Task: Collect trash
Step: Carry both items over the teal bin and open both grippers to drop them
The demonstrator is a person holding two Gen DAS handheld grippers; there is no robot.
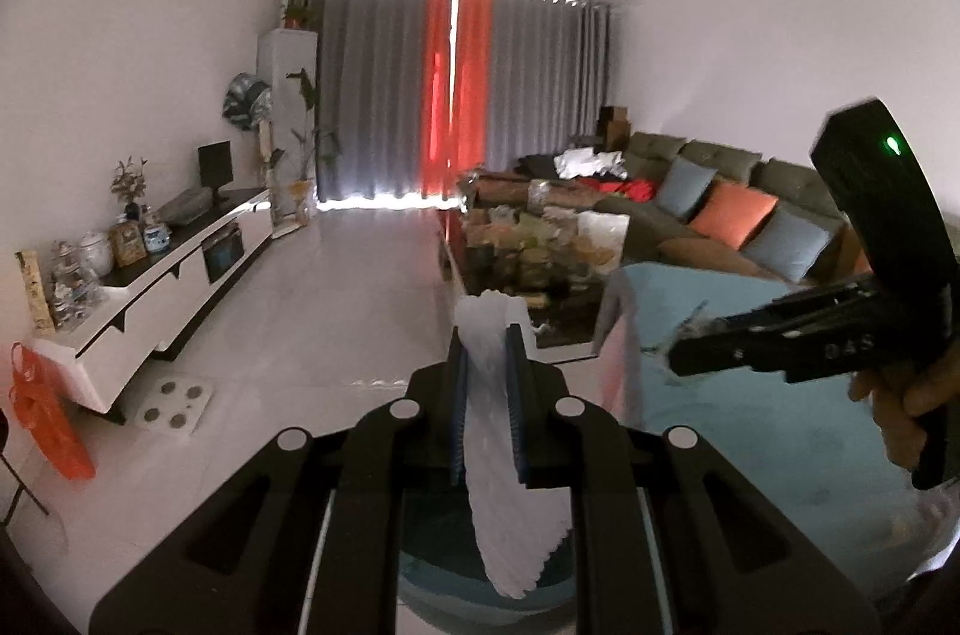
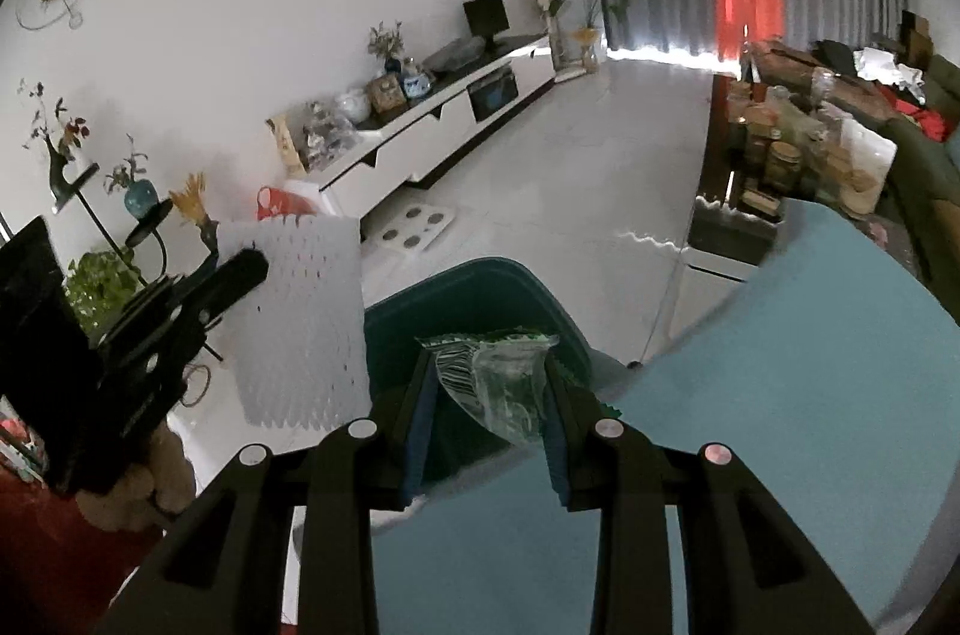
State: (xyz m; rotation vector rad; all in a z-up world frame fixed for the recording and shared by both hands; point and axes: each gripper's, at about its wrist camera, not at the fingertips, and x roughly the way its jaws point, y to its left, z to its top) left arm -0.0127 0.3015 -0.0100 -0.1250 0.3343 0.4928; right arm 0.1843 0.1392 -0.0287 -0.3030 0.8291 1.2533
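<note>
Living room with pale tiled floor, drawn grey curtains point(image 1: 384, 95) with a red strip of light at the centre, a white TV cabinet point(image 1: 180, 275) along the left wall and a sofa point(image 1: 708, 197) with cushions to the right; in the foreground a table covered with a blue cloth point(image 2: 780, 395), and a dark green bin point(image 2: 474, 299) standing on the floor just off its near edge. The left gripper point(image 1: 486, 335) is pressed together on a white foam net sleeve point(image 1: 504, 455), the sheet pinched near one edge and hanging limp below the jaws, above the bin. The right gripper point(image 2: 487, 365) pinches a crumpled clear-and-green plastic wrapper point(image 2: 498, 383) across its width, held over the bin mouth beside the table edge. Assessment: both items appear very light, soft and easily deformed; neither looks fragile. The foam sleeve should compress under the pads and grip well, so an edge hold suffices, though it may sway or cling on release. The wrapper film is judged slick and springy; a hold across a crumpled fold is more secure than at a flat margin. Being so light, either piece could drift sideways past the rim when let go
</note>
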